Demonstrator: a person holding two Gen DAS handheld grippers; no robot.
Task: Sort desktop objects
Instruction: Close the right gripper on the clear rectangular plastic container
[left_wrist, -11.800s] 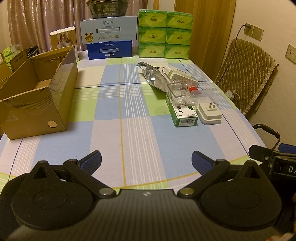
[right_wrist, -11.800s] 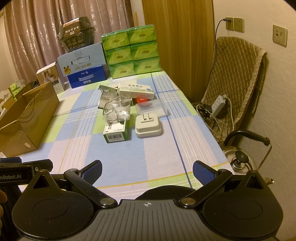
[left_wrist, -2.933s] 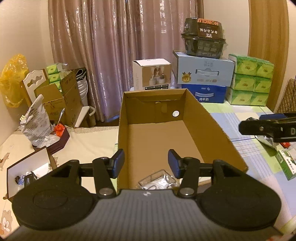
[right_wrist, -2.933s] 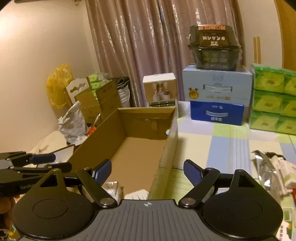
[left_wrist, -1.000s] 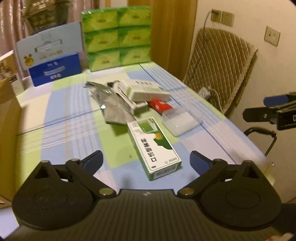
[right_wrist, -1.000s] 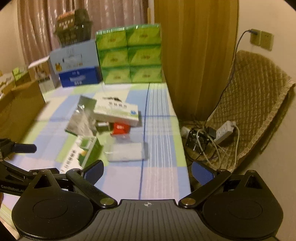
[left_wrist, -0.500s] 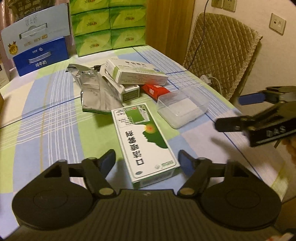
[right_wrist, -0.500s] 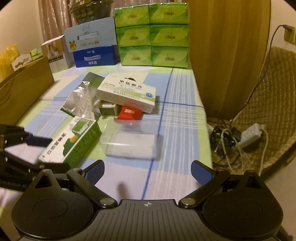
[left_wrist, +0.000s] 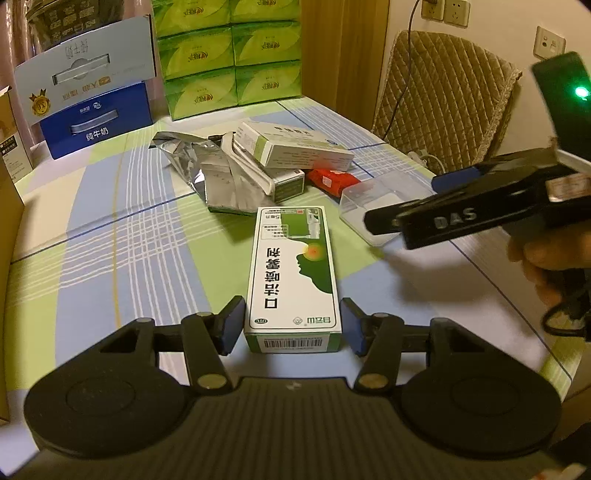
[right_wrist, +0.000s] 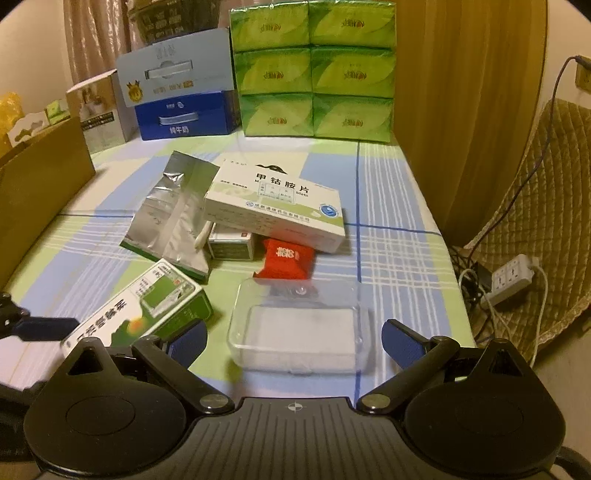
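The left gripper (left_wrist: 291, 325) is held low and level, its blue-padded fingers (left_wrist: 232, 325) parted on either side of the near end of the green-and-white rectangular cardboard carton (left_wrist: 293, 273), without clear contact. The right gripper (right_wrist: 293, 339) is to the right of that carton, jaws spread wide, fingers (right_wrist: 400, 341) empty.

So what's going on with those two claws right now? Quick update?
Left gripper open, straddling green-and-white box, not clamped. Right gripper open, lined up on clear plastic case. Nothing blocking either.
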